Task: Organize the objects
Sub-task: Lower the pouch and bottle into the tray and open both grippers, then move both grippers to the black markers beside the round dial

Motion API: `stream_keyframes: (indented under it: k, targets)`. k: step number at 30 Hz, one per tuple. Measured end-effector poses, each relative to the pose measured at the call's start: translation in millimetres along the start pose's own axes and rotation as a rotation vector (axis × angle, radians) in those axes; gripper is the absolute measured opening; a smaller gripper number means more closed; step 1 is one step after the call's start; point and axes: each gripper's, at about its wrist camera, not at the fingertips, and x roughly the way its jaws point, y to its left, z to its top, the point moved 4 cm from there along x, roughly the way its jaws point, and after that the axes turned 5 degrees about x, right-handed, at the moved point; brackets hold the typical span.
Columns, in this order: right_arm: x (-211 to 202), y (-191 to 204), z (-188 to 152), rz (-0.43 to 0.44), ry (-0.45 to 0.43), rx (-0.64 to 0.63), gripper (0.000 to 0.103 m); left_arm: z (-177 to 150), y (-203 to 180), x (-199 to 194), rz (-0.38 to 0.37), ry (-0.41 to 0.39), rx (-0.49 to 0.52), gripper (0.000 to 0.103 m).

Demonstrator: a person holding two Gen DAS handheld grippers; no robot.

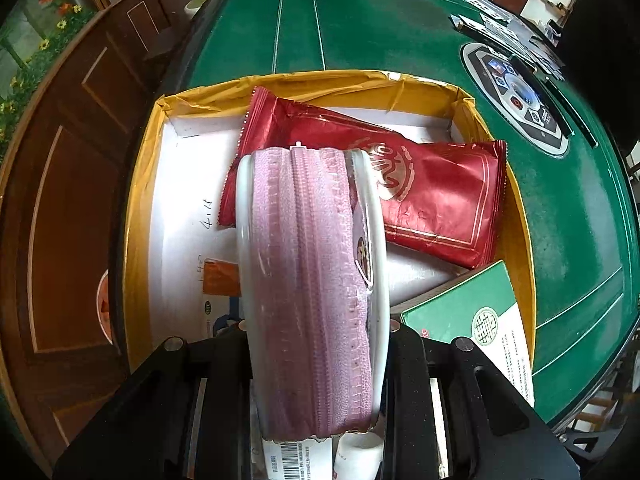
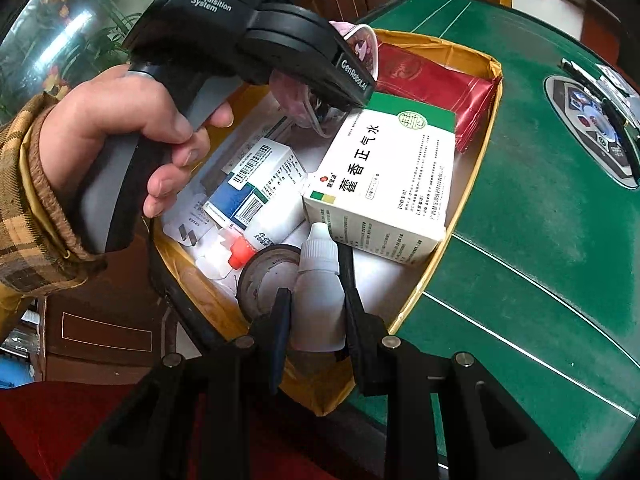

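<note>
Over the yellow box [image 2: 460, 216], left tongs [image 1: 316, 320] clamp a pink zip pouch [image 1: 316, 280] (edge-on), right tongs [image 2: 316, 300] a white dropper bottle [image 2: 320, 292].

box [image 2: 424, 46]: 1 | red packet [image 1: 432, 200]: 1 | pink zip pouch [image 1: 312, 280]: 1 | green-white carton [image 2: 384, 184]: 1 | dropper bottle [image 2: 320, 288]: 1 | tape roll [image 2: 264, 276]: 1

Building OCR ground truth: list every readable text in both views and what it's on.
"Data Acquisition System": top of the black handheld left tool body.
"GenRobot.AI": side of that tool.
"藿香正气水": white and green cardboard medicine box.
"4.15", handwritten: white floor of the yellow-walled cardboard box.
Gold emblem on the red foil packet: illegible.
Barcodes and fine print on the small boxes: too small.
</note>
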Motion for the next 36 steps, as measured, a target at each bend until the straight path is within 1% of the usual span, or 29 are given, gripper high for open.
stream_keyframes:
  k: [4,7,9,11,12,13,14,16,18,21,22,23,24,25,27,29,31,33,34,36]
  targets:
    - [5,1,1,0.006,0.014,-0.009,0.025,1,-2,1,-0.018,0.001,0.000,0.024]
    - [5,1,2,0.015,0.014,-0.011,0.026,1,0,2,-0.038,0.008,-0.019,0.024]
    - [3,1,3,0.029,0.017,-0.012,0.026,2,2,0,-0.046,0.004,-0.037,0.029]
    - [1,1,3,0.044,0.018,-0.017,0.031,4,4,-4,-0.051,-0.005,-0.049,0.037]
    - [0,2,3,0.051,0.013,-0.022,0.038,5,5,-7,-0.049,-0.010,-0.054,0.045]
    - [-3,2,3,0.057,0.008,-0.027,0.045,7,5,-10,-0.048,-0.016,-0.058,0.051]
    - [-6,3,4,0.067,-0.001,-0.031,0.047,9,5,-14,-0.048,-0.023,-0.063,0.052]
    - [-15,3,5,0.087,-0.025,-0.038,0.048,13,4,-21,-0.052,-0.035,-0.074,0.056]
    - [-26,1,7,0.105,-0.051,-0.034,0.048,19,0,-31,-0.055,-0.051,-0.082,0.057]
    - [-46,-9,11,0.124,-0.102,-0.009,0.048,29,-12,-45,-0.070,-0.071,-0.088,0.058]
    - [-54,-14,11,0.127,-0.119,0.004,0.050,32,-19,-50,-0.083,-0.075,-0.086,0.060]
    - [-64,-25,12,0.123,-0.143,0.029,0.052,36,-25,-52,-0.091,-0.078,-0.083,0.062]
    - [-68,-27,11,0.115,-0.155,0.044,0.053,40,-34,-55,-0.098,-0.080,-0.078,0.063]
    - [-77,-42,11,0.098,-0.170,0.069,0.055,43,-41,-57,-0.104,-0.081,-0.075,0.064]
    - [-91,-76,11,0.057,-0.191,0.106,0.055,50,-60,-60,-0.129,-0.083,-0.067,0.065]
    - [-102,-113,13,-0.002,-0.203,0.156,0.056,58,-87,-60,-0.163,-0.075,-0.054,0.065]
    - [-118,-153,14,-0.050,-0.219,0.220,0.059,65,-110,-57,-0.177,-0.065,-0.036,0.065]
    - [-130,-189,13,-0.094,-0.238,0.284,0.060,76,-141,-52,-0.192,-0.051,-0.009,0.065]
    - [-135,-203,19,-0.112,-0.247,0.300,0.060,81,-151,-50,-0.197,-0.046,-0.003,0.065]
    - [-151,-231,17,-0.146,-0.268,0.334,0.060,95,-178,-44,-0.211,-0.039,0.017,0.065]
